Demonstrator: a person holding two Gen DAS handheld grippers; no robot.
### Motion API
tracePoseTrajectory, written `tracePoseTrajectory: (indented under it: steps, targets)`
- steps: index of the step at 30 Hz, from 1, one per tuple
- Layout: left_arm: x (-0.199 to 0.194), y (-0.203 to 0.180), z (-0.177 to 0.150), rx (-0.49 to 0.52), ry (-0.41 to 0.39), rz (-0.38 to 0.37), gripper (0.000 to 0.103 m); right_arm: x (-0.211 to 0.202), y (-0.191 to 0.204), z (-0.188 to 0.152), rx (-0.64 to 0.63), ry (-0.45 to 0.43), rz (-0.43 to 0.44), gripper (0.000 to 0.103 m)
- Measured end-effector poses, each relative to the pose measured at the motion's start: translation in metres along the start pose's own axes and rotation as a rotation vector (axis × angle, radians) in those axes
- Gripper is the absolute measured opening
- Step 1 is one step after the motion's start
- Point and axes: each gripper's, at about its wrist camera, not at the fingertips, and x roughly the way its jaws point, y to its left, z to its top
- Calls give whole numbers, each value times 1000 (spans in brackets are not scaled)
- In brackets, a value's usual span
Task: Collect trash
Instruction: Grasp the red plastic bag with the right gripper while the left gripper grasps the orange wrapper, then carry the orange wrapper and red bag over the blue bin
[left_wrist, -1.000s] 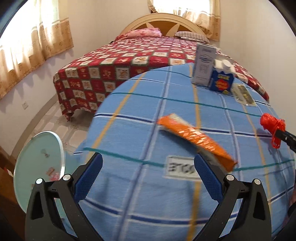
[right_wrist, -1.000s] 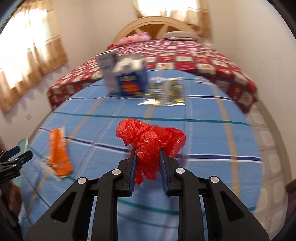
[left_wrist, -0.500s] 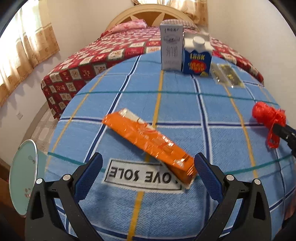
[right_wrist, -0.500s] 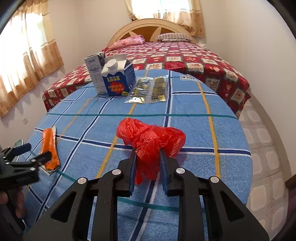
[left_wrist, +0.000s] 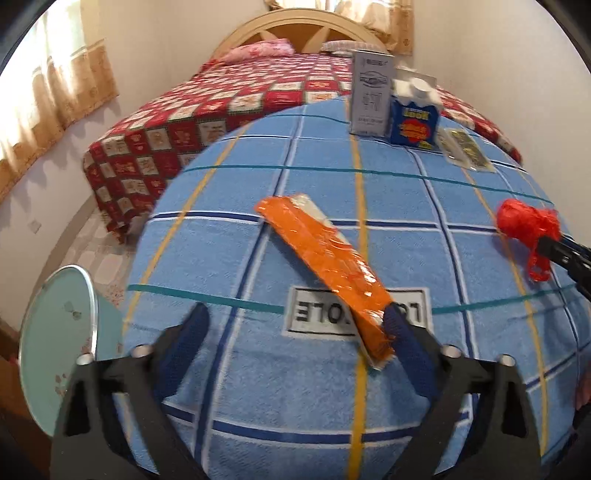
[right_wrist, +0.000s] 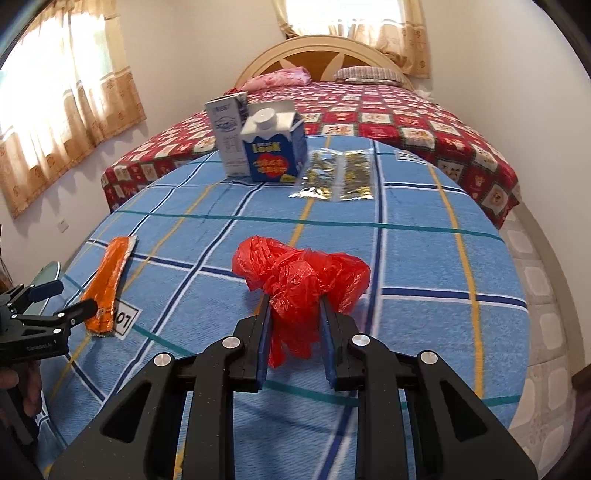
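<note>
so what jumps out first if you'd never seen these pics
The red bag stands out most, bunched up and clamped in the right tool over the blue checked cloth. Next is the orange wrapper lying flat near the cloth's left edge, its near end inside the left tool, whose jaws have just been closing but do not yet grip it. At the far side two cartons stand upright side by side.

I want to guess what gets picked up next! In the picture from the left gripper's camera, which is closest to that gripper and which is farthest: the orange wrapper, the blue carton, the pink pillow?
1. Orange wrapper: on the blue cloth, its near end beside the left gripper's right finger.
2. Blue carton: standing at the table's far edge.
3. Pink pillow: at the bed's headboard.
</note>
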Motion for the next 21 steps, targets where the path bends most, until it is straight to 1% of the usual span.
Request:
tracePoseTrajectory:
  steps: [3, 4, 7, 8, 12, 21]
  targets:
    - [1, -7, -3, 21, 20, -88, 49, 1, 8, -1, -11, 1, 10, 24]
    - [0, -9, -4, 31, 25, -113, 34, 1, 12, -1, -17, 0, 17, 24]
    - [-5, -9, -4, 51, 9, -126, 10, 1, 22, -1, -30, -2, 36, 24]
    - [-7, -8, -3, 56, 0, -125, 6, 1, 24, -1, -32, -3, 39, 24]
    - [-21, 9, -3, 67, -39, -92, 5, 2, 40, 1, -51, -10, 68, 24]
    - [-41, 59, -14, 34, -67, -40, 4, 11, 77, 12, -93, -14, 118, 24]
